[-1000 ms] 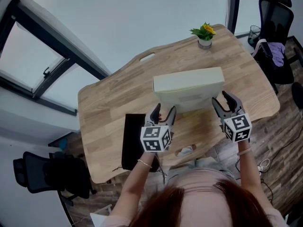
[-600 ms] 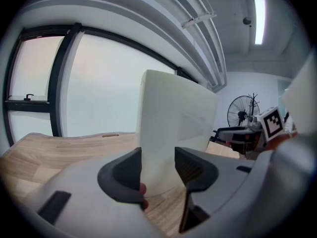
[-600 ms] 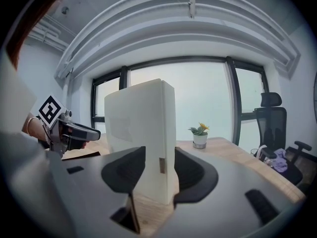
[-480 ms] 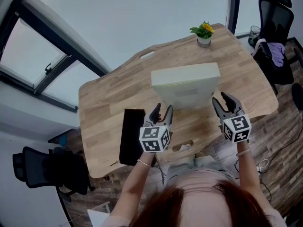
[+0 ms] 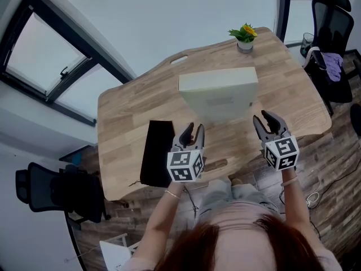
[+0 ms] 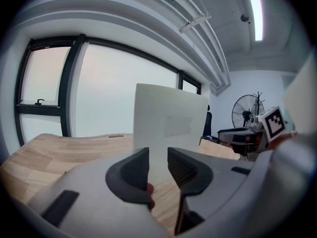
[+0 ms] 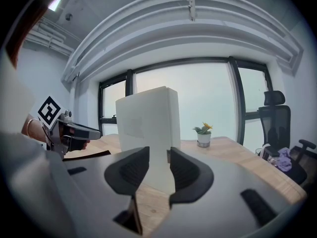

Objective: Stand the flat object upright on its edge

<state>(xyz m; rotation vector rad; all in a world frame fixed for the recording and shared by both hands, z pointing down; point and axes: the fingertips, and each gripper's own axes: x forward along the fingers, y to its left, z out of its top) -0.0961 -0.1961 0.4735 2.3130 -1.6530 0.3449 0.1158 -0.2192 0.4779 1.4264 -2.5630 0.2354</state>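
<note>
Well, both grippers have just backed away from the flat pale box (image 5: 217, 95), and it has stayed up without them. A second ago their tips sat right at its lower edge; now a strip of bare wooden table (image 5: 130, 123) shows between it and the left gripper (image 5: 192, 133), and the right gripper (image 5: 265, 120) is just off its near right corner. Both sets of jaws have been closing as they withdrew, yet they are still parted and grip nothing — the box seen through each gap stands further off on the table, not between the pads.

The box rests on one narrow edge near the middle of the table, its broad face towards the person, with a small potted plant (image 5: 245, 37) behind it and a black mat (image 5: 157, 160) lying flat at the near left. By the look of it the task is finished, and the hands are merely clearing away.

Some things are hard to settle. In both gripper views the jaws cover the foot of the box (image 6: 168, 128), so the line where it meets the wood is unseen. The head view looks steeply down, so a slight lean could not be ruled out, though the right gripper view shows the box (image 7: 146, 128) straight. A faint rectangle on its face is too pale to read — and its far side is hidden.
</note>
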